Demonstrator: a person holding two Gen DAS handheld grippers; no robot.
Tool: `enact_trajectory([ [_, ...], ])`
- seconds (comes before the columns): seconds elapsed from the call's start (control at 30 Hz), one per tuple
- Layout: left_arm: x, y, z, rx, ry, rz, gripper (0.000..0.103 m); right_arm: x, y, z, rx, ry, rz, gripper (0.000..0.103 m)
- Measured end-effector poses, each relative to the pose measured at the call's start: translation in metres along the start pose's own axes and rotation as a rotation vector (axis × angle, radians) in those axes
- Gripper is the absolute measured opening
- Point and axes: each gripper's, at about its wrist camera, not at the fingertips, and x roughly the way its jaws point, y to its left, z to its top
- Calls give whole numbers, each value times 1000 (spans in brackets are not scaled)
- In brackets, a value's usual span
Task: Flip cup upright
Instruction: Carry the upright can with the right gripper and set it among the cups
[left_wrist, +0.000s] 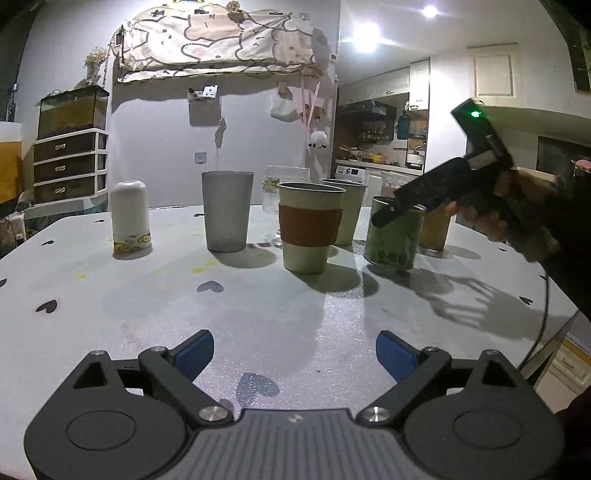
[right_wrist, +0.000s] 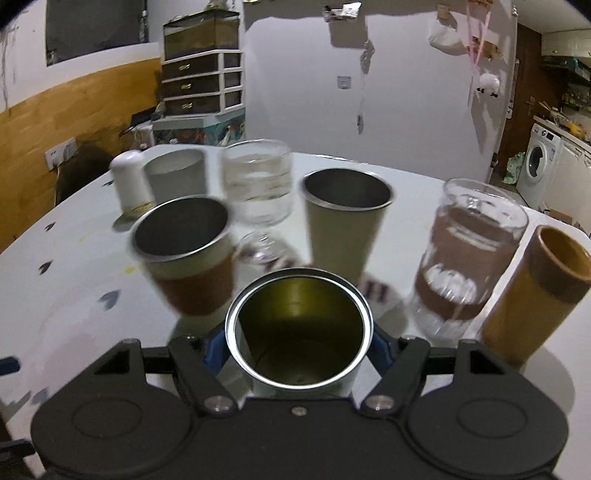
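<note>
A green metal cup (right_wrist: 299, 332) stands upright on the white table (left_wrist: 147, 314), mouth up. My right gripper (right_wrist: 297, 350) has its blue pads on both sides of the cup's wall, closed on it. In the left wrist view the same green cup (left_wrist: 393, 236) stands at the right with my right gripper (left_wrist: 391, 214) at its rim. A white cup (left_wrist: 130, 219) with a yellow pattern stands upside down at the far left; it also shows in the right wrist view (right_wrist: 129, 181). My left gripper (left_wrist: 293, 354) is open and empty, low over the table's near part.
Upright on the table: a grey tumbler (left_wrist: 227, 210), a sleeved paper cup (left_wrist: 309, 229), a beige cup (right_wrist: 347, 218), a stemmed glass (right_wrist: 258, 199), a tall clear glass (right_wrist: 465, 258) and a bamboo cup (right_wrist: 535, 291). A drawer unit (left_wrist: 70, 162) stands behind at left.
</note>
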Motion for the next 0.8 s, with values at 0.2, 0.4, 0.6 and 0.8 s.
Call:
enact_trajectory([
  [0.2, 1, 1, -1, 7, 6, 2, 94, 26, -28, 14, -62, -16, 22, 74],
  [0.4, 3, -1, -2, 13, 12, -3, 94, 39, -37, 23, -113, -25, 70, 74],
  [0.6, 4, -2, -2, 18, 15, -2, 94, 49, -34, 24, -120, -23, 93, 74],
  [0.8, 4, -2, -2, 17, 13, 1, 94, 47, -40, 21, -96, -33, 83, 85],
])
